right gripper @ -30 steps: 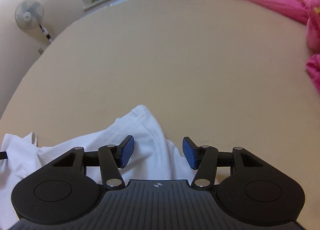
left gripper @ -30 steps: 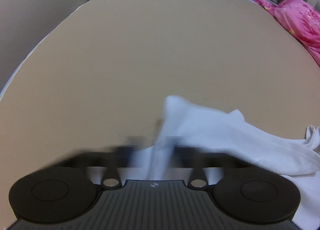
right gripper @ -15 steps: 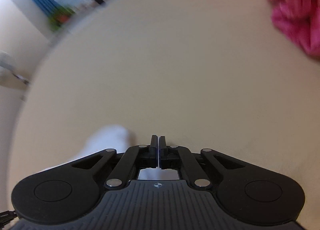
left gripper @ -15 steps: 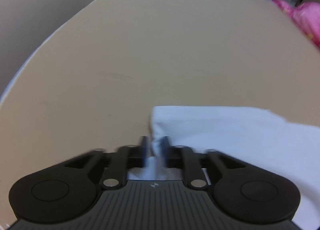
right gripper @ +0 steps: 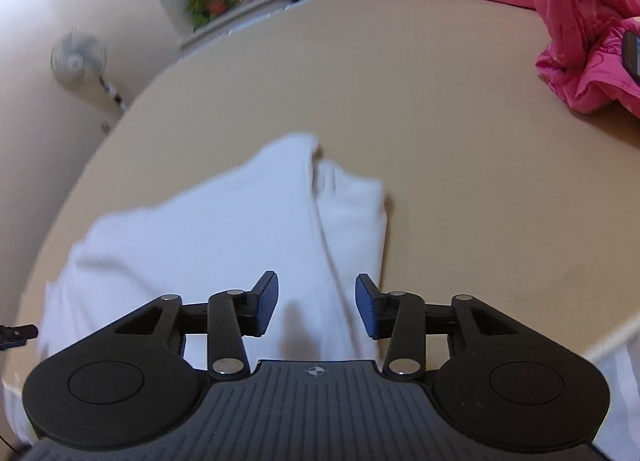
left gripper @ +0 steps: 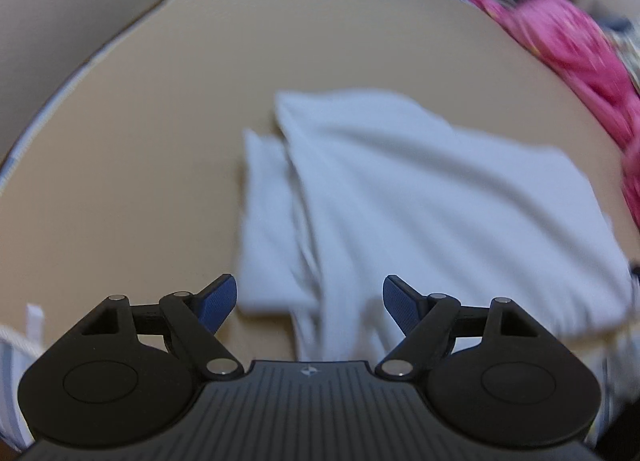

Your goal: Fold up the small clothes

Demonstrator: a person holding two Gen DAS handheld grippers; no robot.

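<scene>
Lying folded on the tan tabletop (left gripper: 120, 165), the white garment (left gripper: 420, 197) is smeared by motion blur in both wrist views, so its weave and seams cannot be read and what kind of garment it is stays unclear. From the left wrist its upper layer forms a rough slanted rectangle over a narrower strip that peeks out along the left side; soft creases run down toward the camera, and the near hem is hidden behind the gripper body. From the right wrist the same white garment (right gripper: 224, 229) shows a rounded, bunched far corner and one long fold line, its near part covered by the gripper housing.

The left gripper (left gripper: 308, 303) has its jaws opening wide; the blue, finely textured pads (left gripper: 218, 301) stand clear of the cloth, which lies below and between them without being pinched. The right gripper (right gripper: 316, 303) is also opening, its jaws narrower, blue pads (right gripper: 268, 303) apart with cloth beneath them but not clamped. Both bodies are matte black plastic with ribbed top plates, round side discs and silver pivot pins.

A crumpled pink quilt (right gripper: 580, 21) sits along the far right edge of the table, cut off by the frame. A pedestal fan (right gripper: 78, 57) and a potted plant (right gripper: 212, 1) appear blurred beyond the table.
</scene>
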